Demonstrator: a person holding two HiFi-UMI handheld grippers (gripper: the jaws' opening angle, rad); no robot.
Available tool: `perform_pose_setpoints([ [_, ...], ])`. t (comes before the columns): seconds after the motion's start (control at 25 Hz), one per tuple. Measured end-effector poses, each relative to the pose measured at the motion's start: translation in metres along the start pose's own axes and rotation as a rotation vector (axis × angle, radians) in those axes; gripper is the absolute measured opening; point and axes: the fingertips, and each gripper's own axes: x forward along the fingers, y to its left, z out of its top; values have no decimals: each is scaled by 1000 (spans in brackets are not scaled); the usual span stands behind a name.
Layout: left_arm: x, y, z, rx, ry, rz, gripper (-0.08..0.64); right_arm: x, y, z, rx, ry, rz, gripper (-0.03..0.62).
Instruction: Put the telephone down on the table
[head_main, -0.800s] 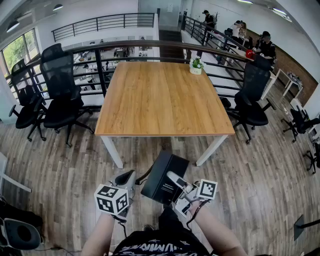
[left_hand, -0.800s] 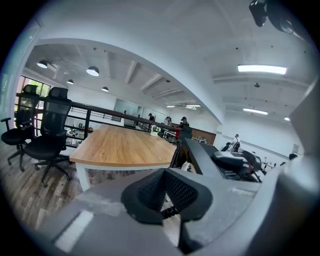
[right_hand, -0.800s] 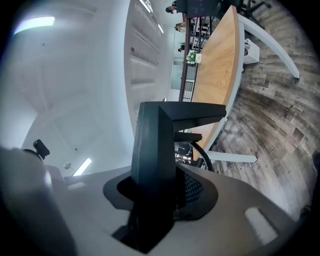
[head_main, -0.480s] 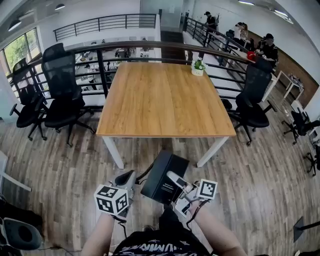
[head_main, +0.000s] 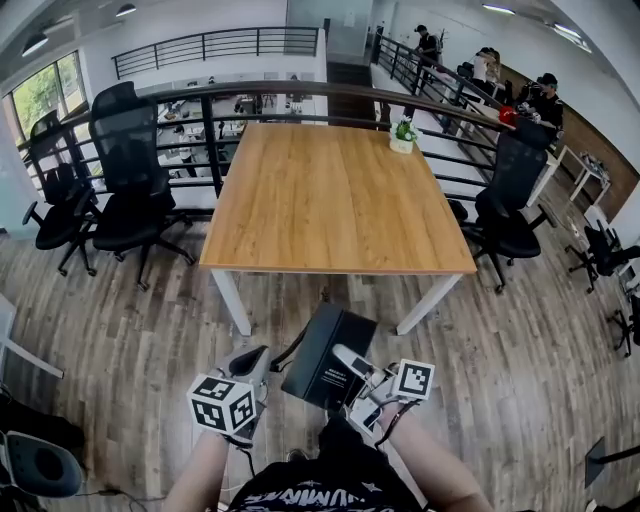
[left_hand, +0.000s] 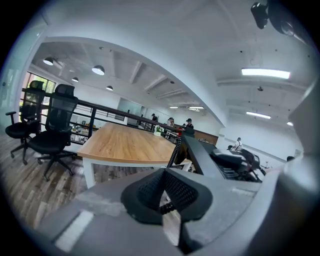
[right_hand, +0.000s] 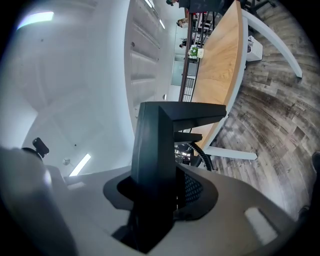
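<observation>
The left gripper (left_hand: 162, 173) is pinched on the coiled cord (left_hand: 174, 150), which only its own view shows. The right gripper (right_hand: 161, 196) clamps the black telephone (head_main: 322, 354), held in the air short of the wooden table's (head_main: 335, 200) near edge. The label print is unreadable.

The telephone (head_main: 328, 358) you carry is black plastic, matt on its casing with only a dull sheen along the edges. Its coiled cord (left_hand: 174, 150) looks like smooth black rubbery plastic. The pads (left_hand: 184, 192) of your left claw (left_hand: 163, 174) are black and rough, moulded in a fine grid, and set in smooth matt grey plastic. Your right claw (right_hand: 167, 187) shows the same finish. The marker cubes (head_main: 222, 403) are matt white with black print. The bench (head_main: 335, 200) has a smooth, satin wood top with visible grain, on white painted legs. The floor (head_main: 130, 340) is grey-brown wood-look planking, faintly glossy. The chairs (head_main: 120, 170) have black mesh backs.
</observation>
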Motion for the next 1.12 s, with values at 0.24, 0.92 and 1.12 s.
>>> perform_pose_setpoints([
  [0.24,2,13,-1,-23,-8,16,2,5,-8,6,0,11,-9,161],
  [0.92,102,111,73,-26,7,92,2,137,-54,130,21,84,14,161],
  [1.12,140,139,104,-32,8,112,2,177,-64,177,17,109,11,161],
])
